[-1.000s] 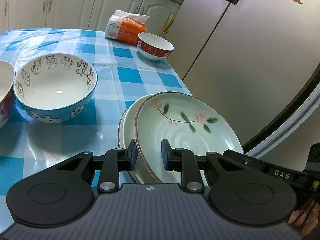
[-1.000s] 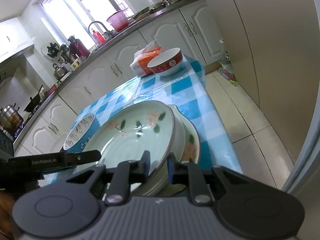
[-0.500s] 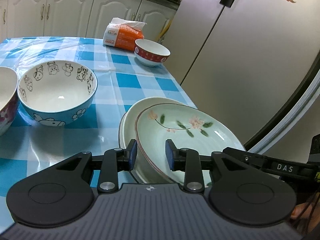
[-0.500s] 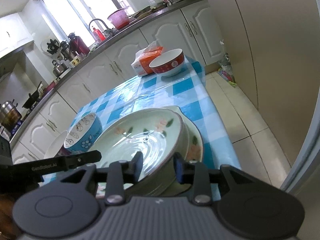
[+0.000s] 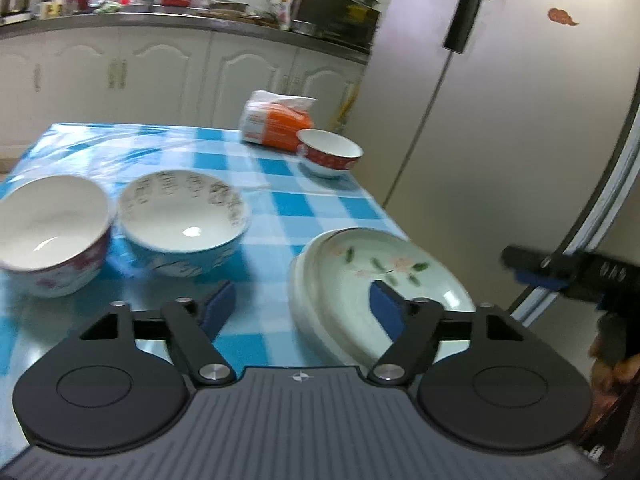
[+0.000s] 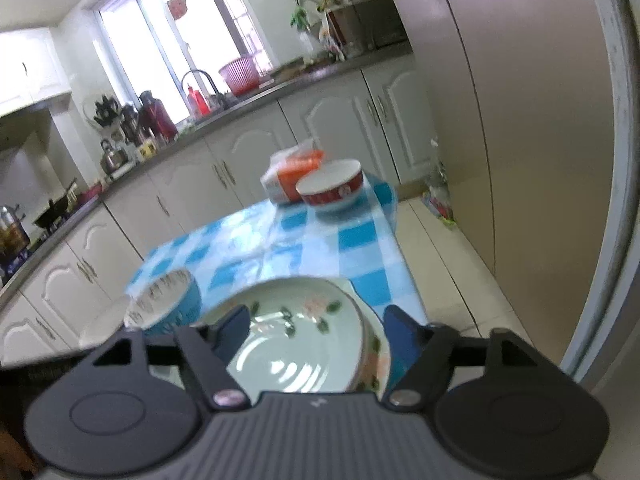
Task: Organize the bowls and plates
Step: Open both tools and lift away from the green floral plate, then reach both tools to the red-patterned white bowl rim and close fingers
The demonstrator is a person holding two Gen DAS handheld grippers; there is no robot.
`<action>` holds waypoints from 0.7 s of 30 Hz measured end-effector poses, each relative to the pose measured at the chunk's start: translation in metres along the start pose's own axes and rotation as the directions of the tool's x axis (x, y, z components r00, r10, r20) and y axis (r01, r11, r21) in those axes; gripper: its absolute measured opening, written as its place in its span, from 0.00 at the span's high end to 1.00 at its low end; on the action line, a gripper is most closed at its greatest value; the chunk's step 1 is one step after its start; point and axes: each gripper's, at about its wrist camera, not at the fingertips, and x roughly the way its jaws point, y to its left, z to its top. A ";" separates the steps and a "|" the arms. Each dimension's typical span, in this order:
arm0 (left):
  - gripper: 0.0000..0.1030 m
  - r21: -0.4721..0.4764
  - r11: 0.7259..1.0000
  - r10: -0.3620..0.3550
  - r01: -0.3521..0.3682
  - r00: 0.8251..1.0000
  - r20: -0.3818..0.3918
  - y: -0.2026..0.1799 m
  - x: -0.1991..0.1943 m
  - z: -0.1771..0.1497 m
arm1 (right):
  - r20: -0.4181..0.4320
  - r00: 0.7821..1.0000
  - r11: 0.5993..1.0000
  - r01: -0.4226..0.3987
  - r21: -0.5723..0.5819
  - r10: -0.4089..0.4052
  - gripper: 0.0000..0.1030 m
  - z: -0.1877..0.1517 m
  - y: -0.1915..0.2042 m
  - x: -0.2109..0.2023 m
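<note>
From the left wrist, a blue-checked tablecloth [image 5: 280, 200] is covering the table, with white cabinets [image 5: 160, 72] and a fridge [image 5: 500, 120] standing behind. The left gripper [image 5: 302, 300] is hanging wide open, its jaws having just been spreading, gripping nothing; the green floral plate [image 5: 384, 268] is lying stacked on another plate just ahead of the right jaw. A cartoon bowl [image 5: 182, 220] and a pink-flowered bowl [image 5: 52, 236] are sitting beyond the left jaw, a red bowl [image 5: 330, 154] and tissue pack [image 5: 276, 120] far ahead.

From the right wrist, a window is lighting the counter [image 6: 240, 104]. The right gripper [image 6: 316, 322] is likewise gaping, just opened, with the plate [image 6: 304, 344] lying free between its jaws.
</note>
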 end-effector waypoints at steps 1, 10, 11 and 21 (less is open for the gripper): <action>0.05 0.002 1.000 0.014 -0.014 1.000 0.007 0.004 -0.006 -0.004 | 0.006 1.000 1.000 -0.005 0.000 0.005 0.26 0.000 0.001 -0.001; 0.00 -0.050 0.989 0.143 -0.141 0.989 0.032 0.050 -0.049 -0.025 | 0.013 0.997 0.997 -0.078 -0.004 0.078 0.19 -0.004 0.028 0.005; 0.00 -0.054 0.986 0.163 -0.161 0.986 0.035 0.055 -0.052 -0.026 | 0.005 0.996 0.996 -0.084 -0.010 0.085 0.19 -0.006 0.033 0.008; 0.00 -0.160 0.939 0.315 -0.303 0.948 0.049 0.107 -0.081 -0.032 | -0.071 0.986 0.987 -0.152 -0.050 0.148 0.15 -0.022 0.079 0.026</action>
